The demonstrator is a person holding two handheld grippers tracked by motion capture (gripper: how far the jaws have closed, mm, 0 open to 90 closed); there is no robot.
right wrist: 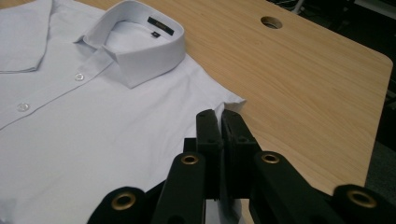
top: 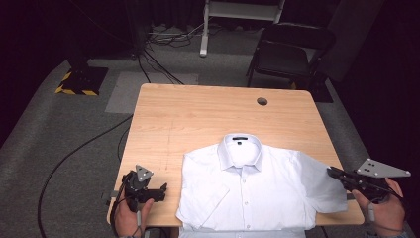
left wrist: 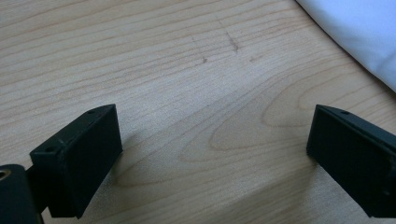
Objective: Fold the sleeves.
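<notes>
A white shirt (top: 257, 186) lies flat, front up and buttoned, in the lower middle of the high view, on the near half of the wooden table (top: 198, 114); its collar (top: 240, 148) points toward the far edge and its hem runs off the bottom of the frame. At lower left the left gripper (top: 162, 191) sits low over bare wood just beside the shirt's edge; in the left gripper view its jaws stand spread wide with nothing but table grain between them, a corner of white cloth at upper right. At lower right the right gripper (top: 331, 172) reaches the shirt's sleeve (top: 324, 191); in the right gripper view its jaws are pressed together over the sleeve's edge (right wrist: 231, 100); whether cloth is pinched I cannot tell. A round hole (top: 262, 101) shows in the table's far right; a dark chair (top: 289, 52) stands beyond.
</notes>
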